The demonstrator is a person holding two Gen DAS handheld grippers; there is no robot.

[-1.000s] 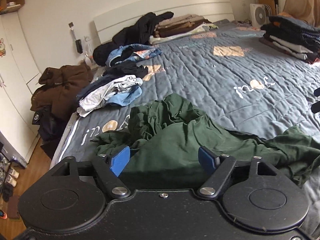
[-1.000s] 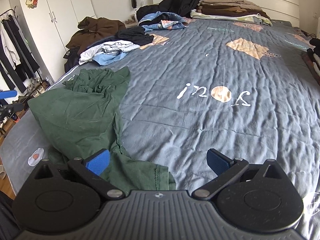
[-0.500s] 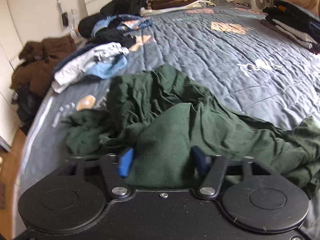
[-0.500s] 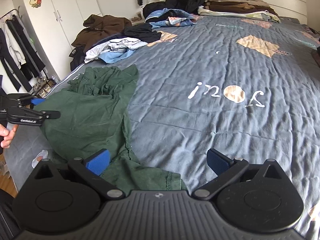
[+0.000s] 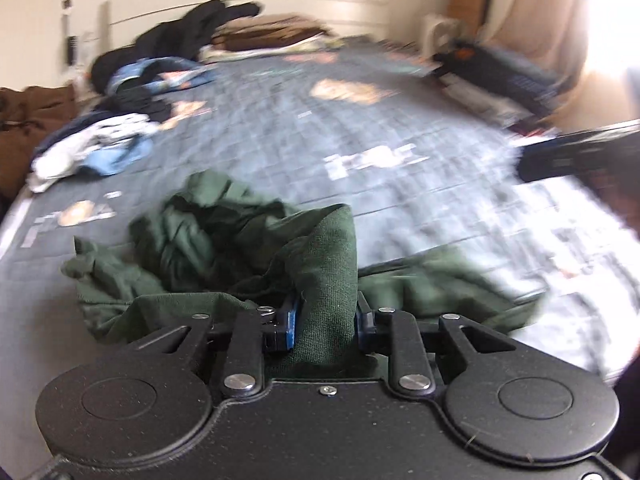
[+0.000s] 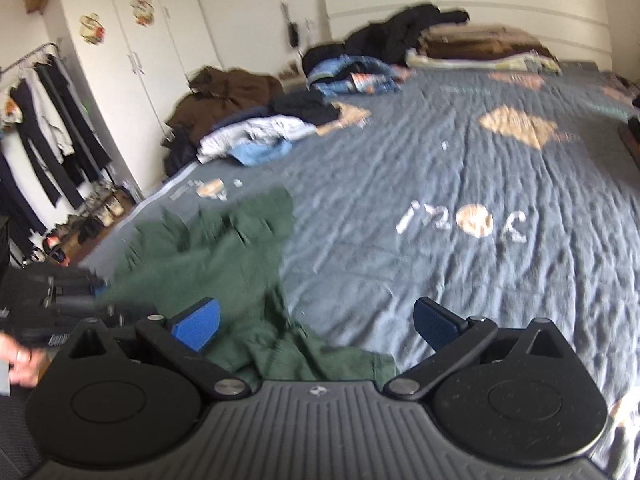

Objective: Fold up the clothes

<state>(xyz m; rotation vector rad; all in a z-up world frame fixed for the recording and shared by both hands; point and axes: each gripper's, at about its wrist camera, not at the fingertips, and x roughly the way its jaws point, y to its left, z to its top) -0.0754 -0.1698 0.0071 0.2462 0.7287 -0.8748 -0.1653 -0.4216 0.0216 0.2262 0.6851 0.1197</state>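
My left tool (image 5: 325, 316) sits at the bottom centre of its own view with its jaws closing on a raised fold of the green garment (image 5: 224, 248); the blue pads already pinch that cloth from both sides, so I count it as gripped. My right tool (image 6: 316, 322) is spread wide at the bottom of its view, nothing between its pads, and hangs over the garment's near hem, where the cloth runs under it toward the lower left of the frame. The garment itself lies crumpled on the bed (image 6: 460, 168), bunched in the lower left of the right view and in the lower middle of the left view, with no clean fold in it yet. I judge the work on this piece as barely begun: one edge is taken, the other is not, and it has to be spread flat before any fold. Loose clothes (image 6: 256, 136) wait in the upper left of the right view, along the bed's far side, while a folded stack (image 6: 480, 46) by the headboard at the upper right suggests some pieces are already done.
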